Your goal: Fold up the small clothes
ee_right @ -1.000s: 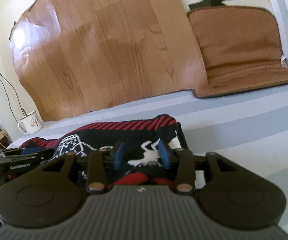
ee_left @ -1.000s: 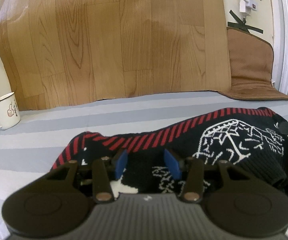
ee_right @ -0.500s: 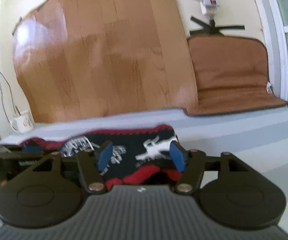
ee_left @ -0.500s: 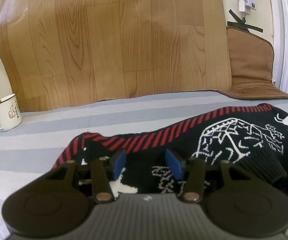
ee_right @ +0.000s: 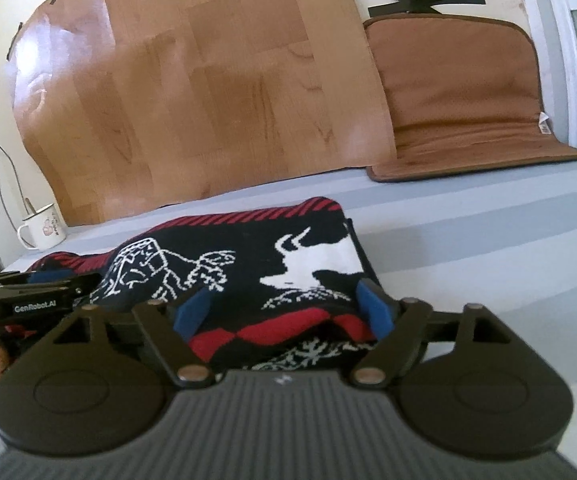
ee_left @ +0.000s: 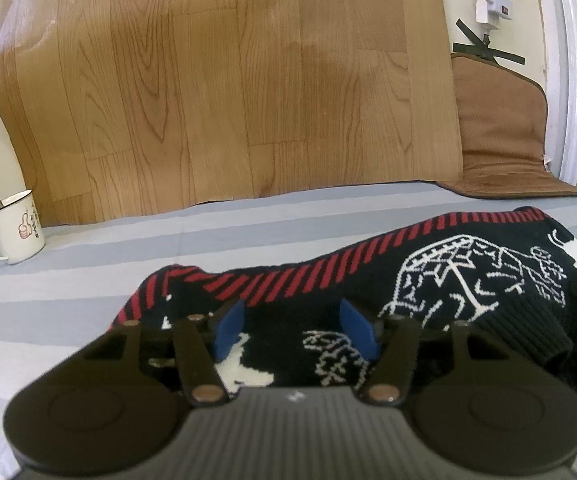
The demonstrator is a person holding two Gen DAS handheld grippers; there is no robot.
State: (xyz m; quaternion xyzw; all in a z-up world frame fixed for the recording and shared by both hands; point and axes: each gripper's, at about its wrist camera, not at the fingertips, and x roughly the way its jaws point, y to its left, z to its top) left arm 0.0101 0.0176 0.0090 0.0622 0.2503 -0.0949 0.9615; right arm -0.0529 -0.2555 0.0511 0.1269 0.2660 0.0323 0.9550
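Striped sheet (ee_left: 88, 264) — mug (ee_left: 12, 228), sweater (ee_left: 428, 280)

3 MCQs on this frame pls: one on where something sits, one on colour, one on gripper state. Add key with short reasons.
1. Where is the enamel mug?
A. far left of the bed, by the wood-grain sheet
B. on the sweater
C. on the brown cushion

2. The sweater far-edge stripes are:
A. black and red
B. blue and white
C. green and yellow

3. The right gripper is:
A. shut on the sweater
B. open over the sweater
C. out of view

Key: 1 A, mug stands at the bed's left edge; 2 A, red bars on black knit; 3 B, blue pads spread apart.
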